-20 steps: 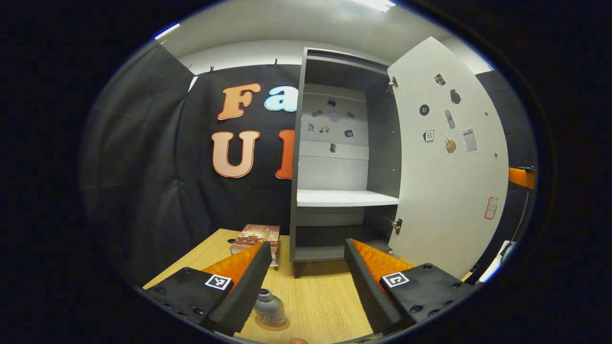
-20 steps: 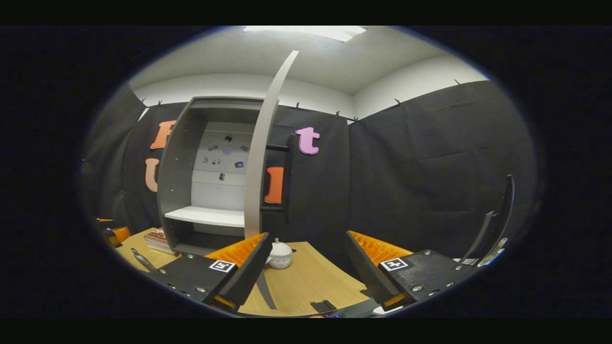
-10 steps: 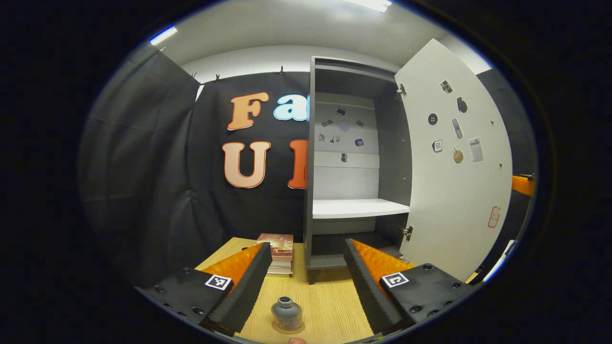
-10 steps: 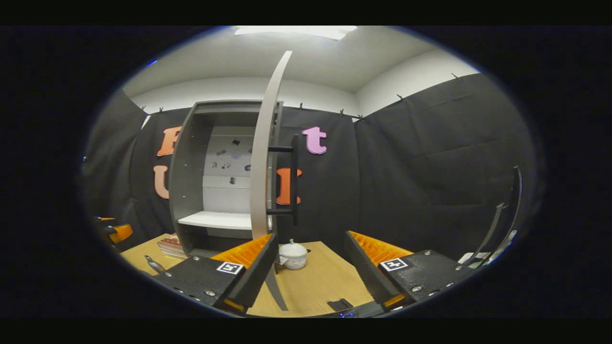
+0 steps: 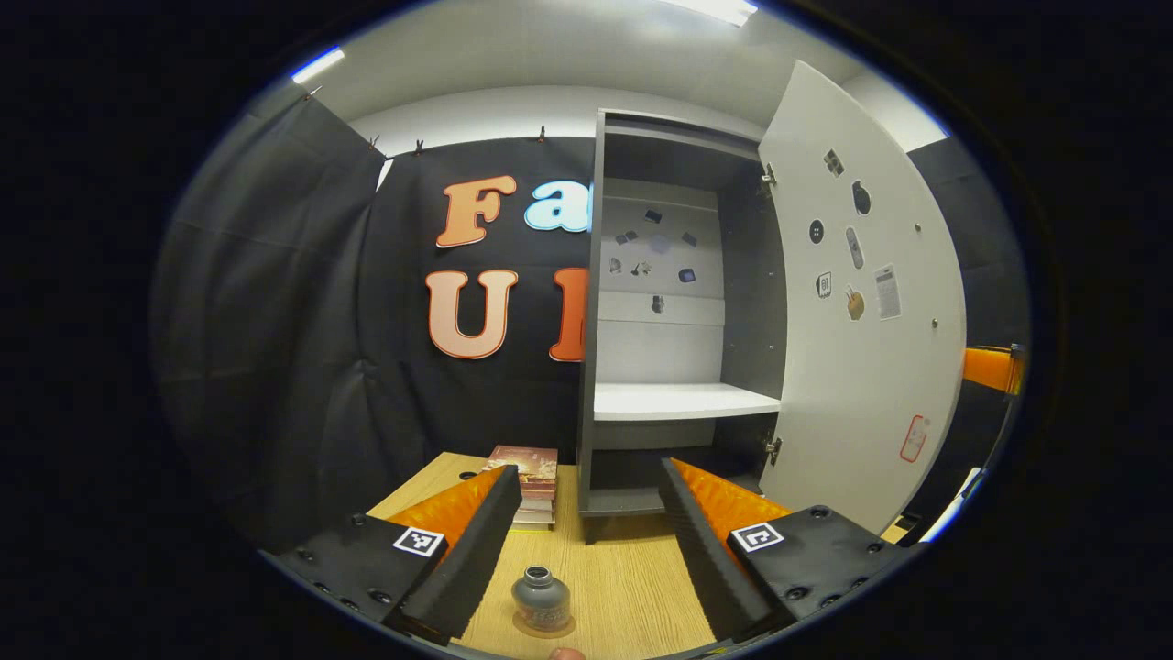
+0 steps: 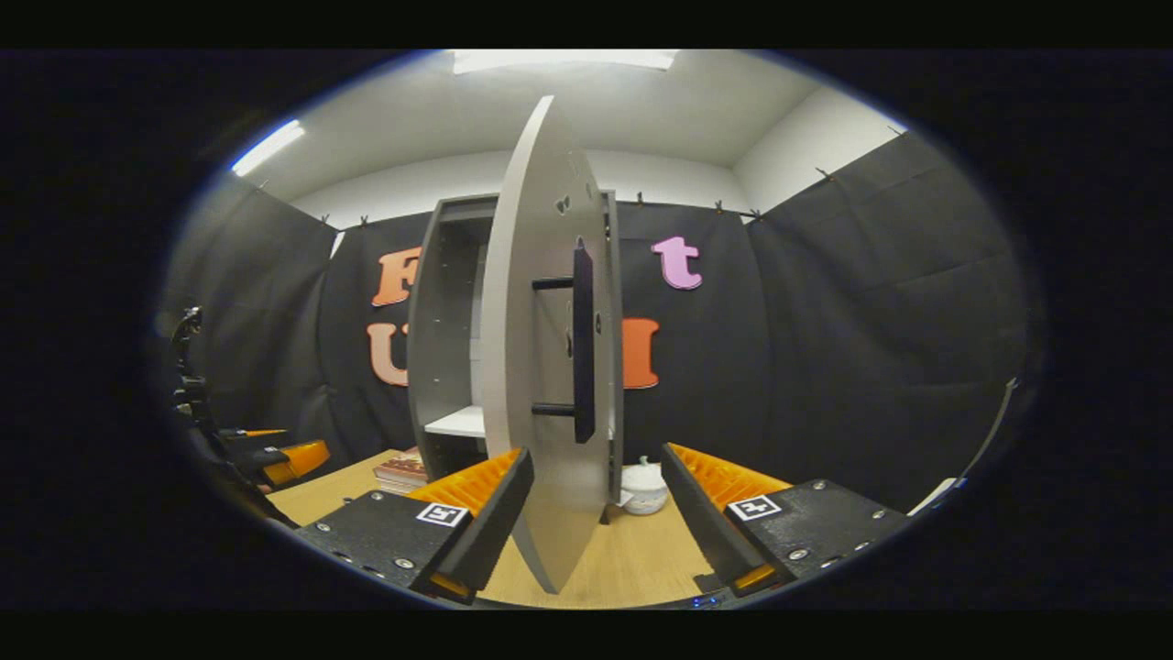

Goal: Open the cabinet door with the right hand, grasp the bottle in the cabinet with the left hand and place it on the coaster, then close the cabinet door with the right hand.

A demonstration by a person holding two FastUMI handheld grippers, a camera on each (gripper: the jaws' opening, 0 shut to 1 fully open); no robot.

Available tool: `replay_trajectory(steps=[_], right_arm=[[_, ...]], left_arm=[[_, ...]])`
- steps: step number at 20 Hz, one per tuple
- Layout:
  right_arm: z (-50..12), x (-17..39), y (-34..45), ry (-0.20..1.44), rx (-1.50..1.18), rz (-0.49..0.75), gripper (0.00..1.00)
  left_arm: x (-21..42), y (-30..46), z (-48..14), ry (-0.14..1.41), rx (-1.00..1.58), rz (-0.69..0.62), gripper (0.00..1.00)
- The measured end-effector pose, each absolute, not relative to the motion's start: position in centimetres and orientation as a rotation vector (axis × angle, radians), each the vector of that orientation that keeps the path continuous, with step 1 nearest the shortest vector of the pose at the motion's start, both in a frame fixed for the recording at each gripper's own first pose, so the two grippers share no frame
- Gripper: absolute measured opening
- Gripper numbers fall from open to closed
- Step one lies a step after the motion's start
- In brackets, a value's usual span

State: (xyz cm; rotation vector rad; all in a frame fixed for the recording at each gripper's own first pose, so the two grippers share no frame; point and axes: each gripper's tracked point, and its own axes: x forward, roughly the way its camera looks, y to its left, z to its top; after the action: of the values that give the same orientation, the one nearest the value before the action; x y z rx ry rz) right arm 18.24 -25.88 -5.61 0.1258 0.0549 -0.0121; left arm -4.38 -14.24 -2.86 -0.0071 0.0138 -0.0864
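A small grey bottle [image 5: 541, 598] stands upright on a round coaster [image 5: 548, 629] on the wooden table [image 5: 632, 577]. It sits low between the fingers of my left gripper [image 5: 586, 495], which is open and not touching it. Behind it the grey cabinet [image 5: 678, 302] stands with its white door [image 5: 861, 302] swung out to the right and its white shelf bare. In the right gripper view the door [image 6: 541, 367] is close ahead, showing its outer face and black bar handle [image 6: 583, 339]. My right gripper [image 6: 596, 463] is open, with the door's lower edge between its fingers, untouched.
A stack of books [image 5: 530, 469] lies left of the cabinet's foot. A white lidded jar [image 6: 644, 486] stands on the table [image 6: 632, 559] behind the door. The left gripper [image 6: 284, 458] and a dark stand show at the far left of the right gripper view.
The left gripper has drawn back from the bottle, which stays on the coaster. The right gripper has come round to the door's outer face, and the door has swung a little towards the cabinet.
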Motion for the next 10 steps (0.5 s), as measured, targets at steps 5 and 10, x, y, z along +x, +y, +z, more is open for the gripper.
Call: replay_trajectory(steps=[5, 10], right_arm=[[-3.3, 21.0, -22.2, 0.021, 0.112, 0.049, 0.87], [-2.3, 25.3, -18.1, 0.012, 0.158, 0.049, 0.88]], left_arm=[[-2.9, -12.6, -3.0, 0.009, -0.019, -0.095, 0.98], [-0.2, -9.4, -3.0, 0.003, -0.003, -0.129, 0.98]])
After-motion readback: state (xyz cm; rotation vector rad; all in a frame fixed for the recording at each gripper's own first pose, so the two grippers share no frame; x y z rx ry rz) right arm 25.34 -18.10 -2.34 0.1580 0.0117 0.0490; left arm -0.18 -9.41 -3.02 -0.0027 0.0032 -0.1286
